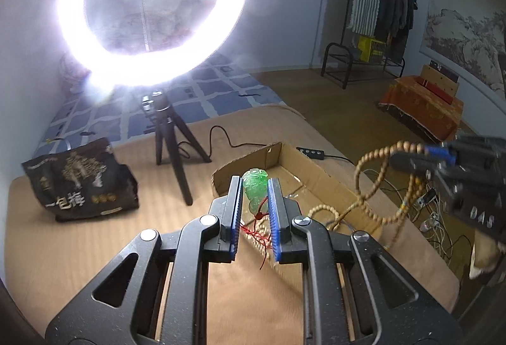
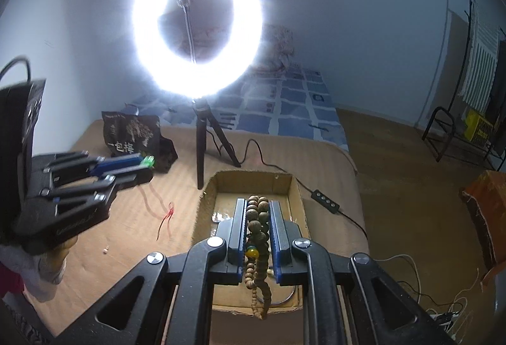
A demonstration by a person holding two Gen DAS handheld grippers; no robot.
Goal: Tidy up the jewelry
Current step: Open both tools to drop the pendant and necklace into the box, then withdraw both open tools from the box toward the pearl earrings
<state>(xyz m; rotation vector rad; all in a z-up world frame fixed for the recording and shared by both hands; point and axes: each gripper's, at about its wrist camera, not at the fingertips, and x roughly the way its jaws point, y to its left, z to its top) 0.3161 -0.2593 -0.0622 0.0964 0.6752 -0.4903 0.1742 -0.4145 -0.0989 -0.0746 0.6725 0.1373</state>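
Note:
In the left wrist view my left gripper [image 1: 254, 181] is shut on a carved green pendant [image 1: 255, 191], whose red cord [image 1: 257, 232] trails down between the fingers. Beyond it lies a shallow cardboard box [image 1: 319, 174] on the tan table. My right gripper [image 1: 399, 157] comes in from the right, with a long strand of wooden beads [image 1: 370, 183] drooping from it over the box. In the right wrist view my right gripper [image 2: 257, 202] is shut on the bunched wooden beads [image 2: 256, 228] above the box [image 2: 253, 176]. The left gripper [image 2: 146, 167] hovers at left with the pendant [image 2: 148, 161]; the cord [image 2: 165, 218] dangles.
A bright ring light [image 2: 196, 38] on a black tripod [image 2: 202, 152] stands behind the box. A black snack bag [image 1: 79, 180] sits at back left. A cable with an inline switch [image 2: 325, 198] runs off the right edge. Wires [image 1: 433, 218] lie on the floor below.

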